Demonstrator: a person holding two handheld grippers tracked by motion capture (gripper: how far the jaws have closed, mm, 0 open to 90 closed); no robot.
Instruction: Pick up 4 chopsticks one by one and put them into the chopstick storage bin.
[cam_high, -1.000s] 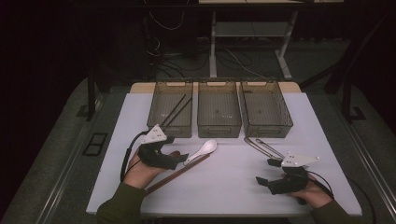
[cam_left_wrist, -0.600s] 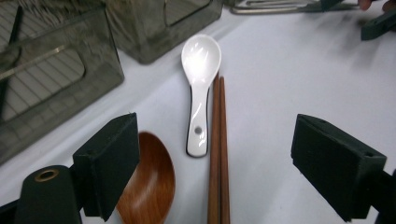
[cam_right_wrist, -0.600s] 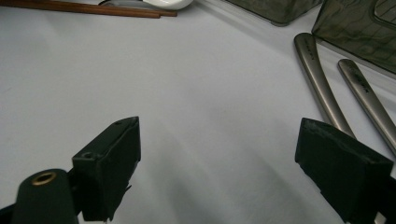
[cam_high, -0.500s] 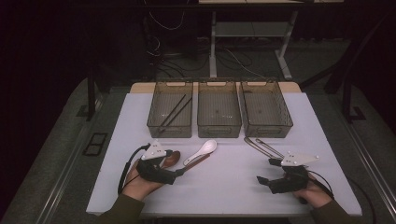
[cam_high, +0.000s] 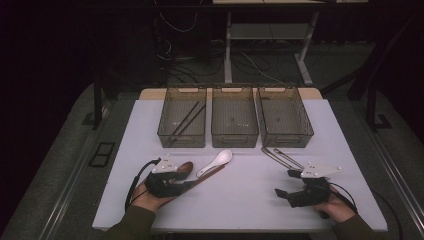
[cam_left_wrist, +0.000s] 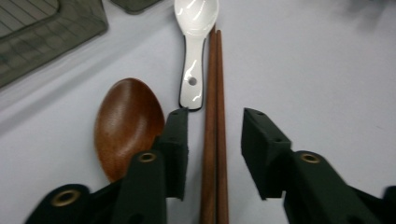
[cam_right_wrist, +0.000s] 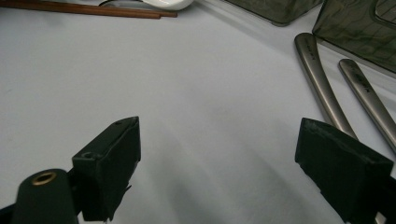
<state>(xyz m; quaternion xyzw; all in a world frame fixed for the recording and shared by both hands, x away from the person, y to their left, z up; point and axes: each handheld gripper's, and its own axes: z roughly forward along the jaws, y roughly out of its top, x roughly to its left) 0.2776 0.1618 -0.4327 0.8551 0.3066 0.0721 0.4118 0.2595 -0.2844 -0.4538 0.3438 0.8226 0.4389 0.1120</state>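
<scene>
My left gripper (cam_high: 189, 181) (cam_left_wrist: 215, 114) is open and low over the white table, its jaws on either side of a pair of brown wooden chopsticks (cam_left_wrist: 214, 140) (cam_high: 207, 175), with gaps on both sides. A wooden spoon (cam_left_wrist: 127, 123) (cam_high: 185, 166) lies just outside one jaw. Beyond the jaw tips lies a white ceramic spoon (cam_left_wrist: 194, 28) (cam_high: 218, 160), touching the chopsticks. My right gripper (cam_high: 283, 183) (cam_right_wrist: 222, 128) is wide open over bare table, nothing between its jaws. Two metal utensil handles (cam_right_wrist: 322, 88) (cam_high: 280, 156) lie beside it.
Three clear grey bins stand in a row at the back of the table (cam_high: 240, 200): the left bin (cam_high: 169, 131) holds black chopsticks (cam_high: 186, 120); the middle bin (cam_high: 235, 138) and right bin (cam_high: 305, 131) look empty. The table's near edge runs just behind both hands.
My left gripper has drawn back toward the near edge and dropped lower, so its jaws now straddle the wooden chopsticks. The right gripper has stayed put.
</scene>
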